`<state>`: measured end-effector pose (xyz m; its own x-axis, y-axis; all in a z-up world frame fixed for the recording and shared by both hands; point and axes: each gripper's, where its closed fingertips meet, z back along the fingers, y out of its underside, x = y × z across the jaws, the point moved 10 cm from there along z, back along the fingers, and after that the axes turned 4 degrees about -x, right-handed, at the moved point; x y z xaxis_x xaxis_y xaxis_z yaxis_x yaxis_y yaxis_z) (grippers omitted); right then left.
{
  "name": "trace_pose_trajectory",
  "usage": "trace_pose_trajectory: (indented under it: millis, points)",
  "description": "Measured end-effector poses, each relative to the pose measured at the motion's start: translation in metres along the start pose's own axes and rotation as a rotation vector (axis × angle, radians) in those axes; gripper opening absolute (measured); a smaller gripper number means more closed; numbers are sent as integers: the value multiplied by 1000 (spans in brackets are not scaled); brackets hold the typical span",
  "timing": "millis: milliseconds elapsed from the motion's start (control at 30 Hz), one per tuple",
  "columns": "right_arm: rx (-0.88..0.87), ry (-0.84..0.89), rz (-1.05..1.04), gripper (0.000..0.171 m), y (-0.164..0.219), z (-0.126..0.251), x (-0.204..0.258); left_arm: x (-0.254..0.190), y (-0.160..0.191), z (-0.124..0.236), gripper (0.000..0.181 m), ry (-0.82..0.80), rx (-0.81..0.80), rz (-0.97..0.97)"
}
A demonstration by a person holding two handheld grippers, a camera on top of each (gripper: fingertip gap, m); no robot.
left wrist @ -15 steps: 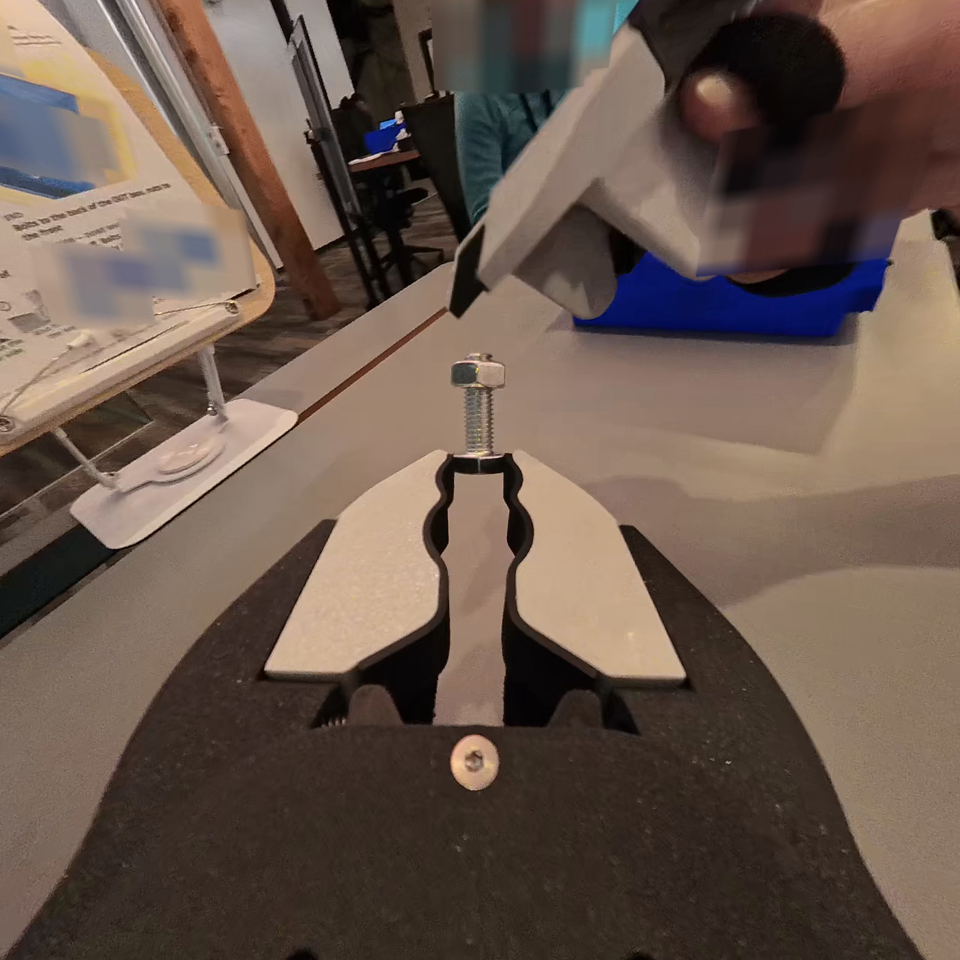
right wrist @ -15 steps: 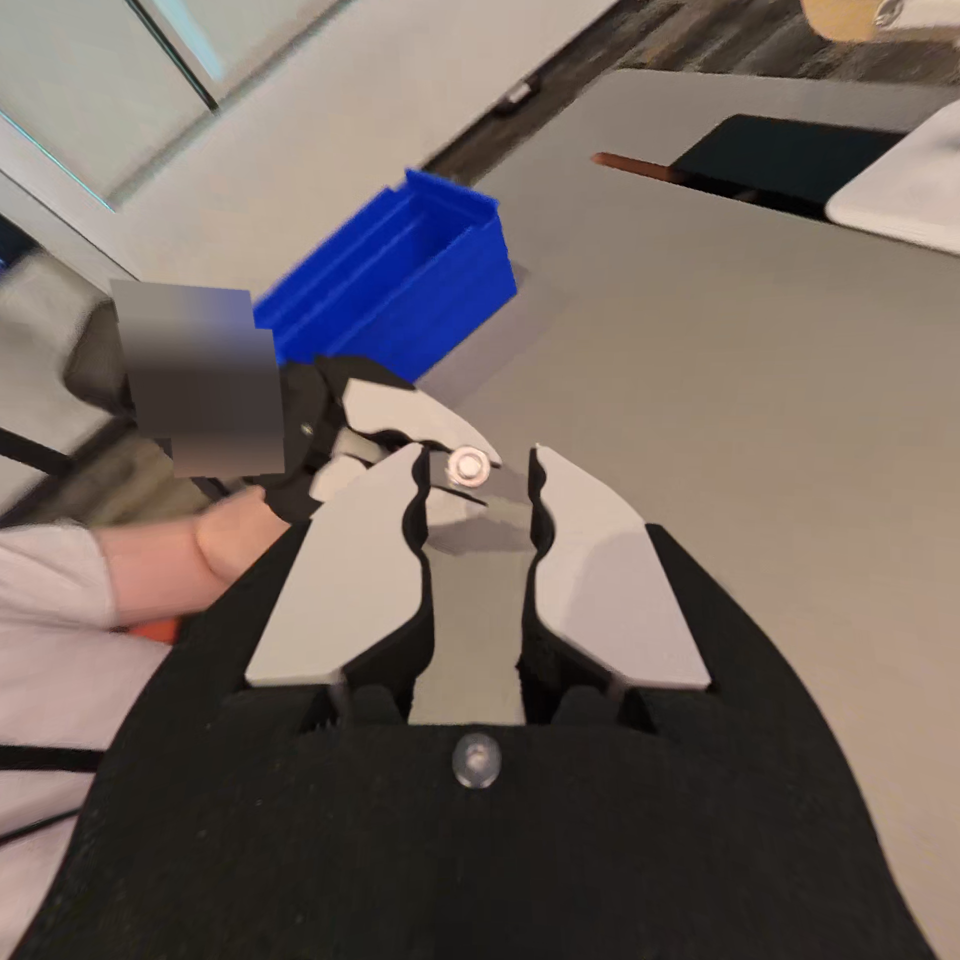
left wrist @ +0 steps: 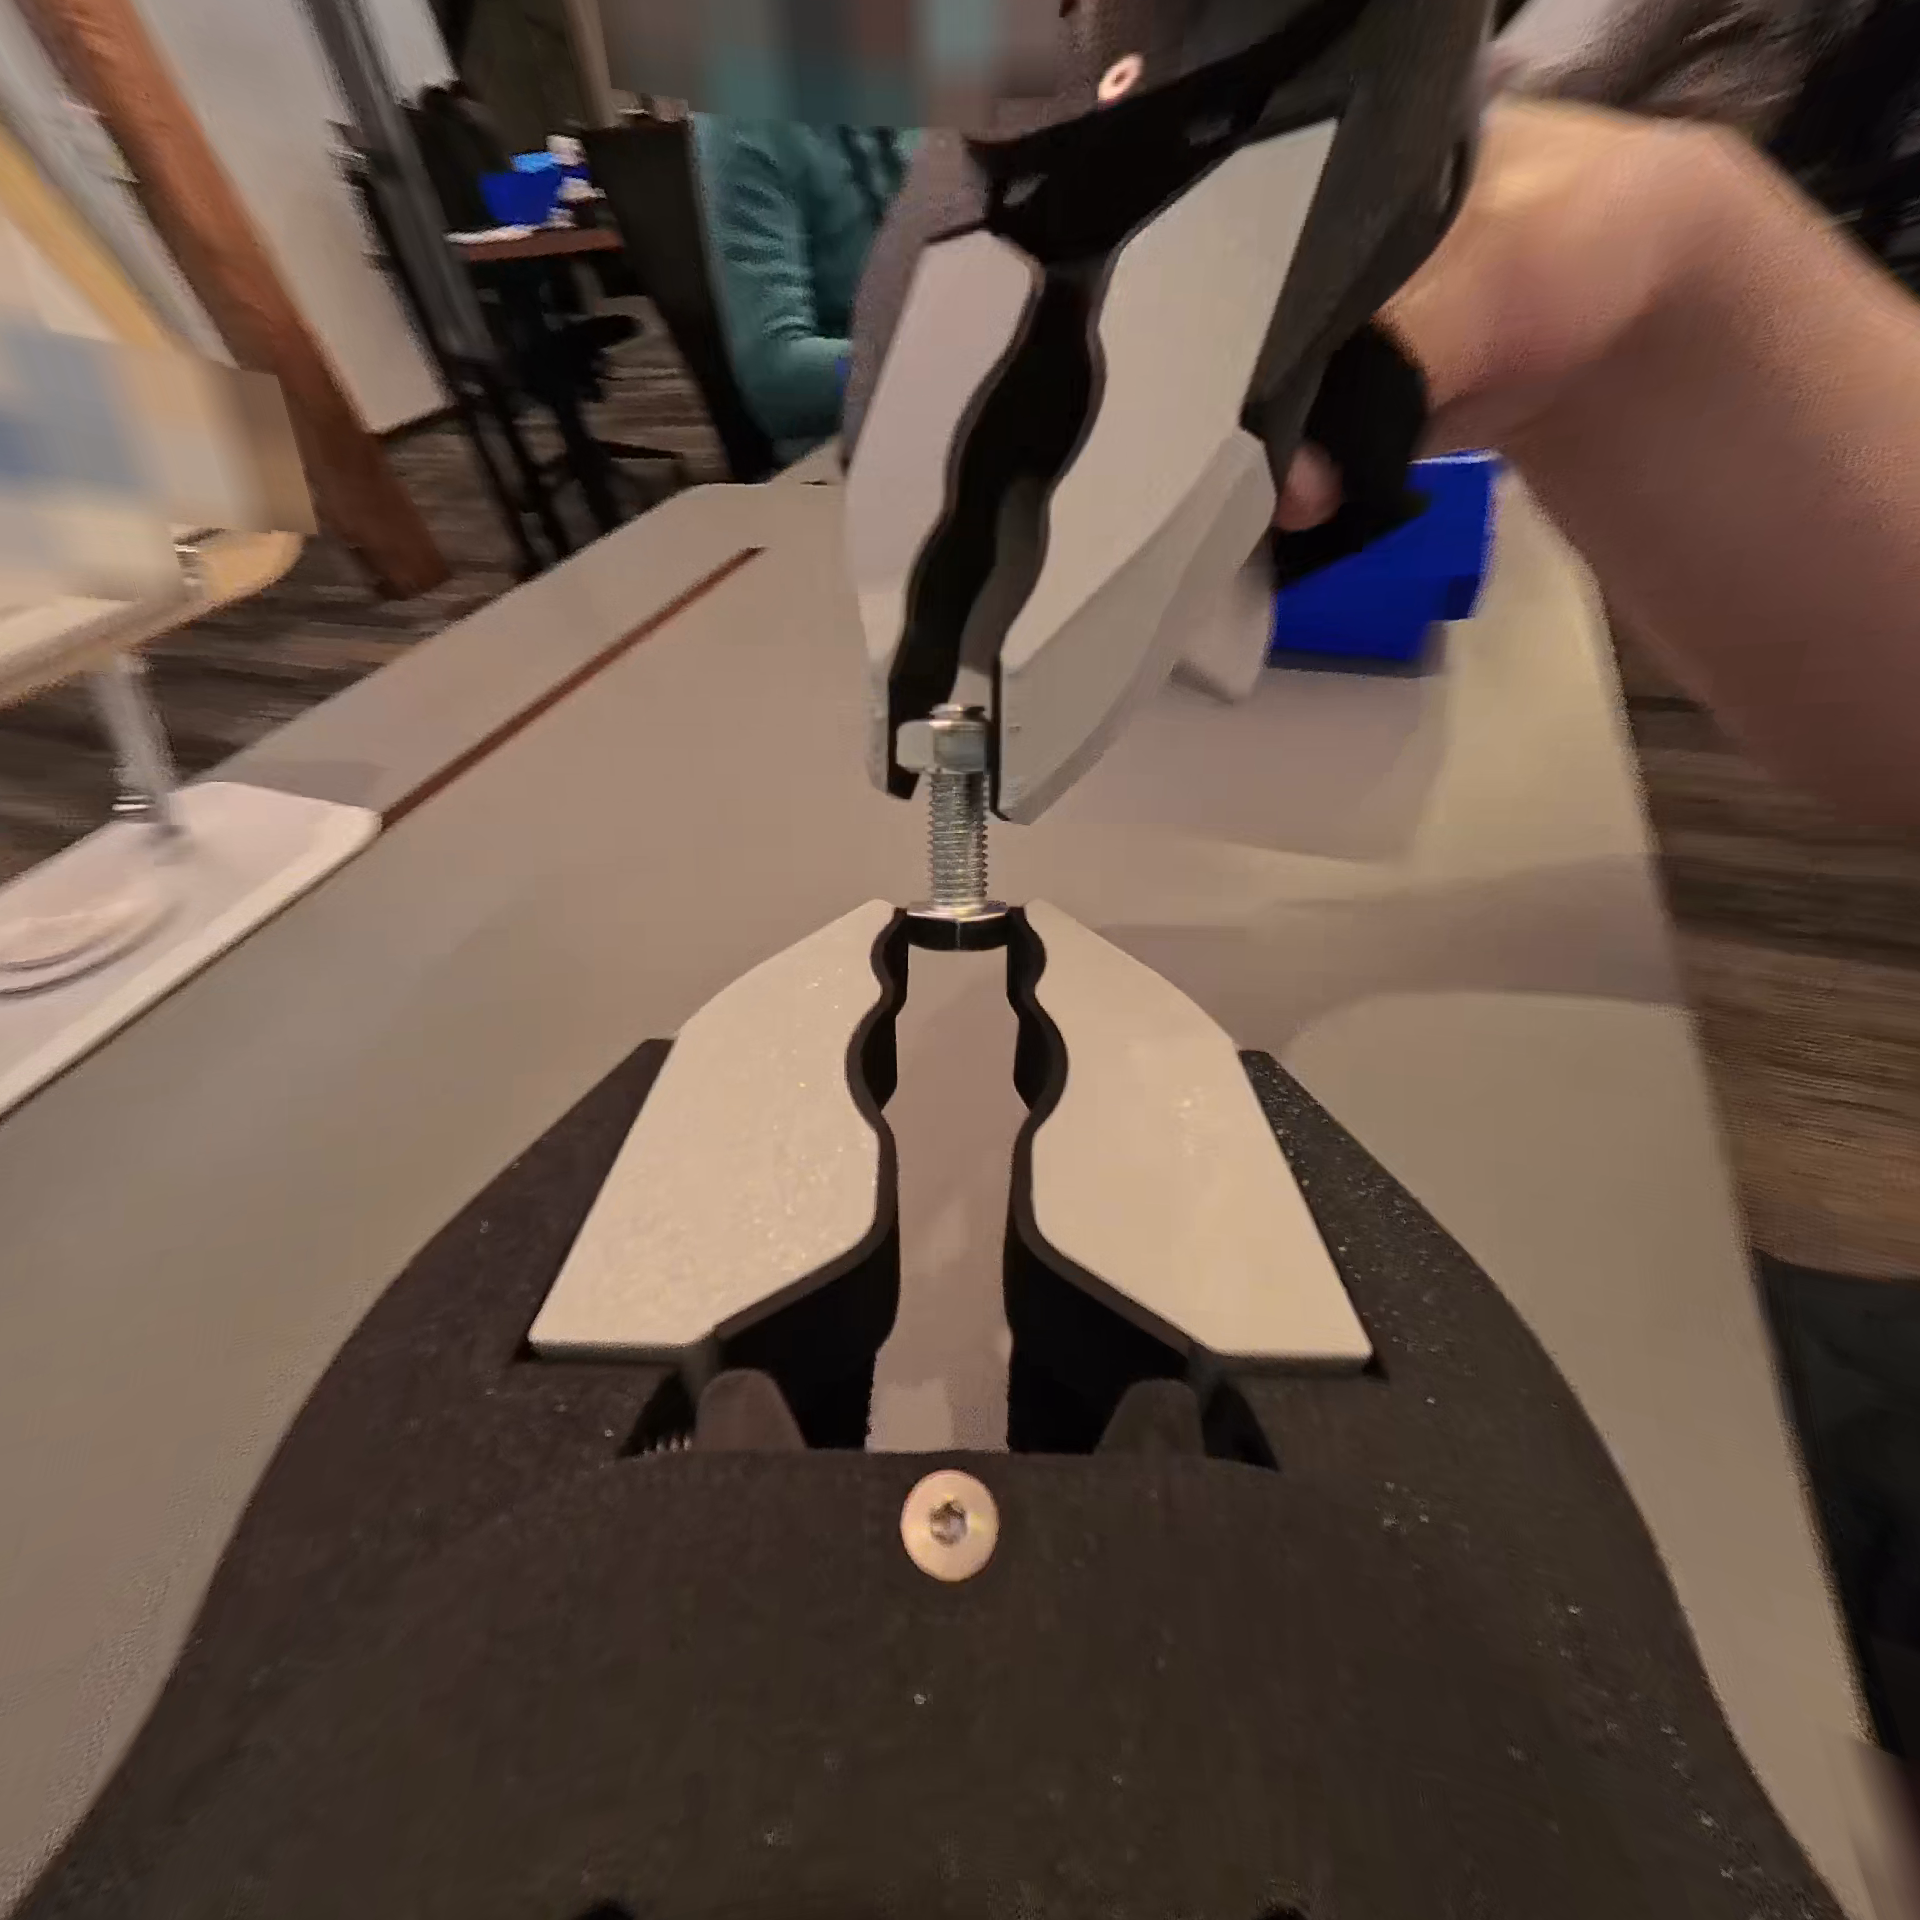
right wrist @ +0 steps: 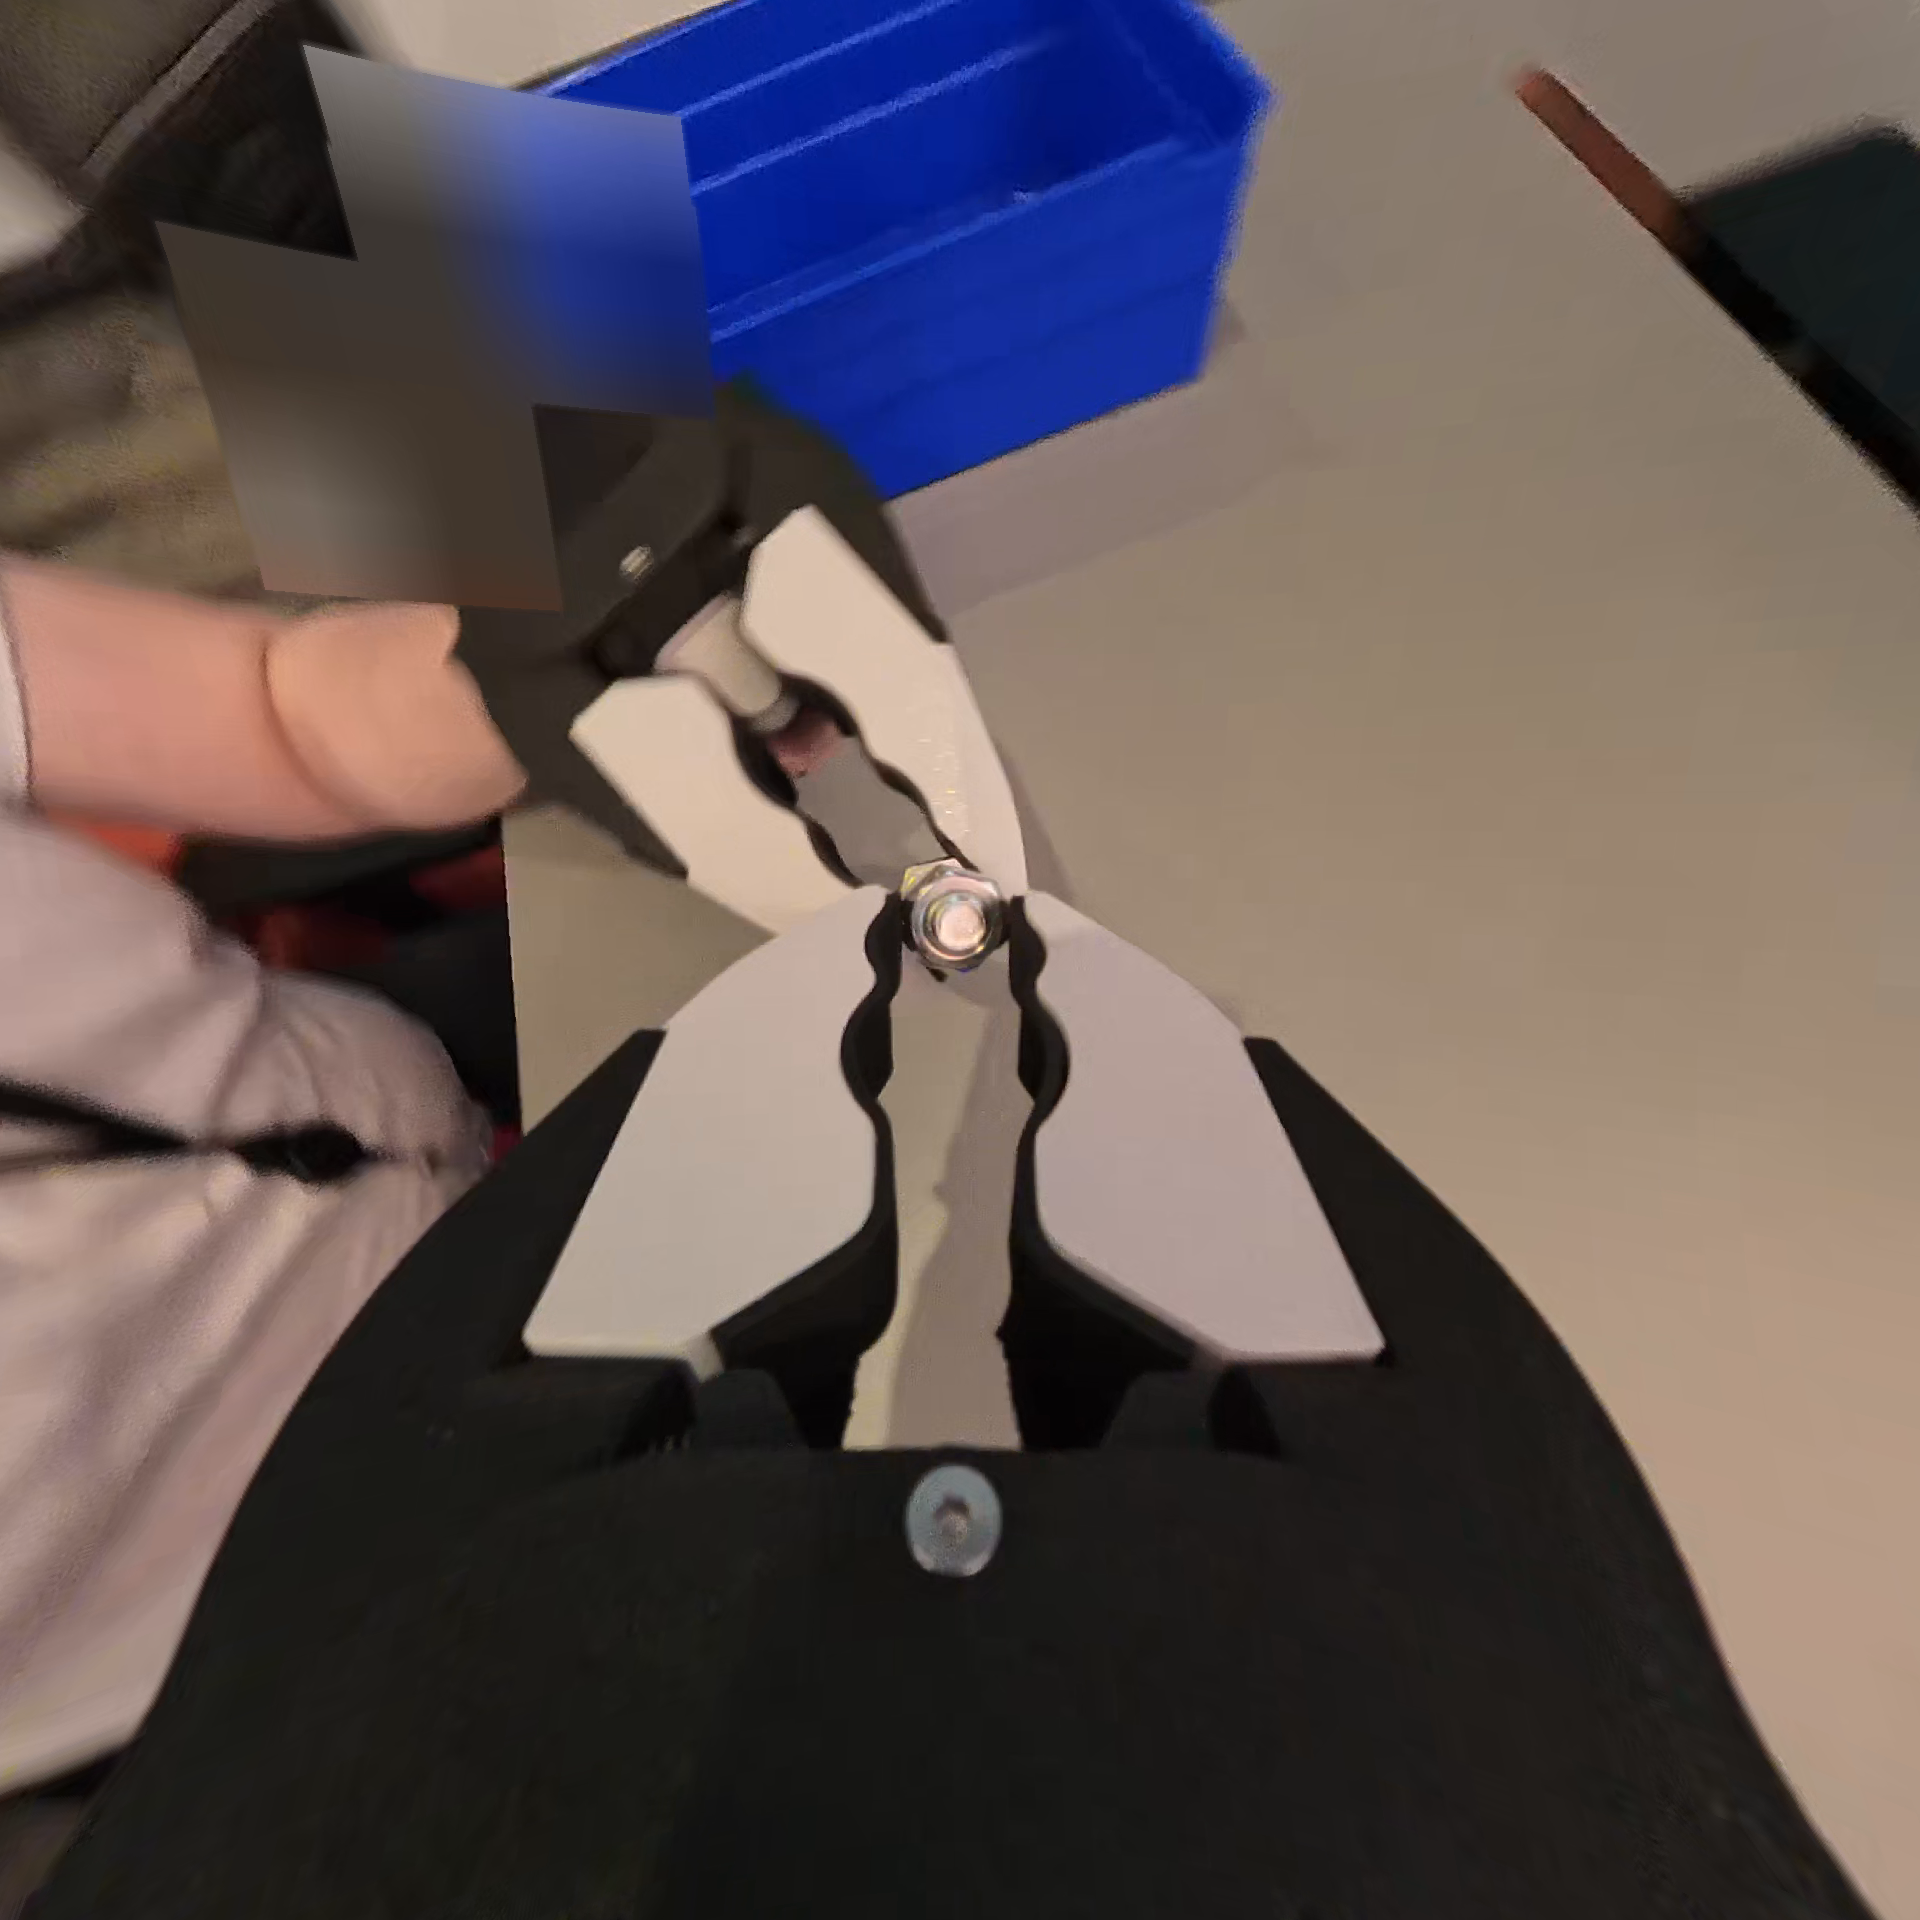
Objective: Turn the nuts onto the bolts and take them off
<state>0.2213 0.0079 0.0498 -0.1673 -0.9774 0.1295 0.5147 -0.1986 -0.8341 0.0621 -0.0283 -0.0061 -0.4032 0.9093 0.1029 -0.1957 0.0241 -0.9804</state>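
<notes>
If I twist my right gripper [left wrist: 943,764] off the bolt's axis, the nut [left wrist: 940,743] could cross-thread or bind, since it sits at the very top of the bolt [left wrist: 956,842] with only the first threads engaged as far as I can judge; a hard turn could also spin the whole bolt in my left gripper [left wrist: 954,920], whose hold is only on the bolt head [left wrist: 954,925] at the extreme tips, and it might pop out and roll across the grey tabletop [left wrist: 1299,810]. Both jaws are nearly closed: the left pair pinches the head with the threaded shank standing upright above it, clear of the tabletop, and the right pair comes down from above with its tips on either side of the nut, flanks seemingly touching. From the right wrist view I look straight down the bolt end [right wrist: 954,925], centred between the tips. A blue bin [right wrist: 987,239] stands well behind, toward the tabletop's far edge
</notes>
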Motion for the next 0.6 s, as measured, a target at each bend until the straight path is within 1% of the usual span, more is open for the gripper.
trace_pose_trajectory:
  millis: [67, 100, 133, 167, 233, 300, 367, 433, 467, 533, 600]
  points:
    - [-9, -103, 205, 19, 4, 5, 6, -4, -2, 2, 18, 139, -11, 46]
    - [-26, -146, 279, 19, 6, 8, 9, -7, -2, 2, 18, 205, -14, 81]
    - [-48, -164, 319, 19, 8, 9, 10, -7, -3, 2, 18, 238, -24, 110]
    - [-67, -161, 332, 19, 9, 10, 11, -7, -3, 2, 18, 248, -31, 123]
    - [-88, -84, 311, 20, 10, 10, 10, -5, -2, 1, 18, 187, -36, 97]
    - [-85, 51, 185, 39, 10, 9, 5, -1, -1, 0, 18, 83, -25, 55]
    - [-87, 134, -45, 49, 12, 8, -1, 2, 1, -1, 18, -40, -12, 3]
    - [-106, 127, -284, 51, 13, 5, -6, 4, 2, -1, 18, -160, 1, -66]
    - [-140, 113, -368, 50, 14, 5, -7, 4, 2, -2, 18, -185, 8, -88]
    - [-204, 111, -481, 44, 13, 4, -11, 3, 3, -3, 18, -227, 6, -115]
    - [-209, 117, -525, 44, 12, 3, -14, 2, 3, -4, 18, -230, 10, -120]
